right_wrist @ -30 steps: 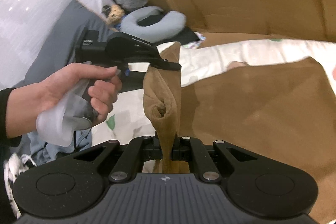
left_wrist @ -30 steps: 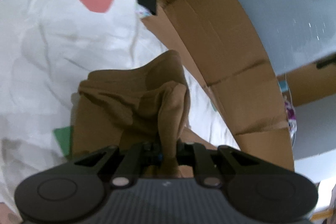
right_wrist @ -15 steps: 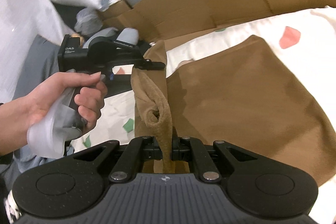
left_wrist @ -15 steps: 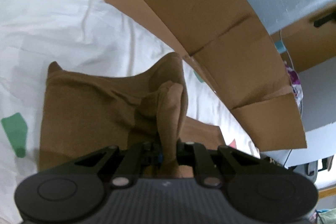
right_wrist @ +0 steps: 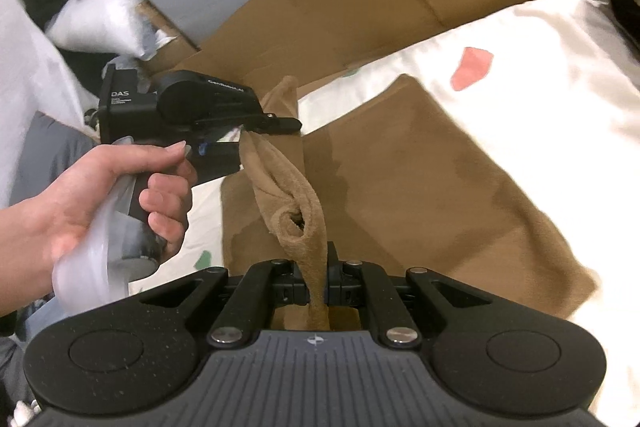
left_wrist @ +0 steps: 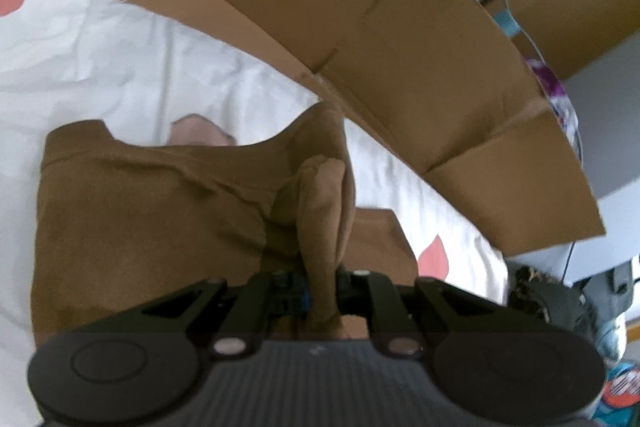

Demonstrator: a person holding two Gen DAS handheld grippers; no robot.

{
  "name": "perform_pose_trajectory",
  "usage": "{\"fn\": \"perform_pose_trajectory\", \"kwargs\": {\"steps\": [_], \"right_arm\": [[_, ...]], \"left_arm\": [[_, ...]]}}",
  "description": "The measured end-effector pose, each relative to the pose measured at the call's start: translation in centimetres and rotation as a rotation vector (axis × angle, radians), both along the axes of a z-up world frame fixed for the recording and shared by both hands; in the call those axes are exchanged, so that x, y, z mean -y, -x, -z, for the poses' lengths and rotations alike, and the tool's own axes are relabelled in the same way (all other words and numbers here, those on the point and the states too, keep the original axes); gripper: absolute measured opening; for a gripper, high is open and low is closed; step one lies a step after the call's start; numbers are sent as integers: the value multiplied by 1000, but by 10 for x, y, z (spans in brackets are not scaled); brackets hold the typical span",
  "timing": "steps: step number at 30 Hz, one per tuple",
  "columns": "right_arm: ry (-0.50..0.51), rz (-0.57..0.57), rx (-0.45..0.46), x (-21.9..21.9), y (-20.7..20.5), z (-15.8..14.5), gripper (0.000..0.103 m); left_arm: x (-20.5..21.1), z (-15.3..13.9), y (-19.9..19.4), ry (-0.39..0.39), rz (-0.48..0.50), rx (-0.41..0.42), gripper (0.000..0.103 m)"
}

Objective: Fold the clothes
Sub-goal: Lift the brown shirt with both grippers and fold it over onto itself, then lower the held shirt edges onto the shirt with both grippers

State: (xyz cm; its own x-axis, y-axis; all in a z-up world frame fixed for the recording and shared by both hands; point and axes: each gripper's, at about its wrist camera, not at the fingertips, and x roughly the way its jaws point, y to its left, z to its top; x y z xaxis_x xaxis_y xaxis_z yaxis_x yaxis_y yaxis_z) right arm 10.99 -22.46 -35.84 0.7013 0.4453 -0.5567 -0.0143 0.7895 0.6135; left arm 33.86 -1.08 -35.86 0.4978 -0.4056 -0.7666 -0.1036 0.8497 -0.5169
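On the white bedsheet with coloured patches [right_wrist: 552,115], the brown, soft-napped garment [right_wrist: 420,187] lay mostly spread flat, with one edge raised off the bed between the two grippers. The left gripper [right_wrist: 280,125] had its jaws closed tight on one bunched corner of that edge, and the right gripper [right_wrist: 318,291] had its jaws likewise clamped on the other corner, the cloth rolled into a loose tube between them. A hand [right_wrist: 120,203] gripped the left tool's handle. The step in hand appeared to be carrying the raised edge across the garment to make a fold. To do it well, both corners needed to travel together at equal height, with the span between them drawn taut enough to flatten the roll, and the edge laid parallel to the far hem before release. The brown corrugated cardboard sheet [left_wrist: 400,39] bordered the bed closely and called for clearance.
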Motion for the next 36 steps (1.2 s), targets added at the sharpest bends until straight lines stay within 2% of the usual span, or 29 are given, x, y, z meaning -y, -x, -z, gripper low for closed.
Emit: {"fn": "perform_pose_trajectory", "kwargs": {"steps": [9,20,24,29,36], "right_arm": [[3,62,-21,27,7,9,3],[-41,125,-57,52,18,30,3],[-73,151,-85,63,23,41,3],[-82,181,-119,73,27,52,3],[-98,190,-117,77,28,53,1]], "left_arm": [[40,0,2,-15,45,-2,10],[82,11,0,-77,98,-12,10],[96,20,-1,-121,123,-20,10],[105,26,-7,-149,119,-41,10],[110,26,-8,-165,104,-38,10]]}}
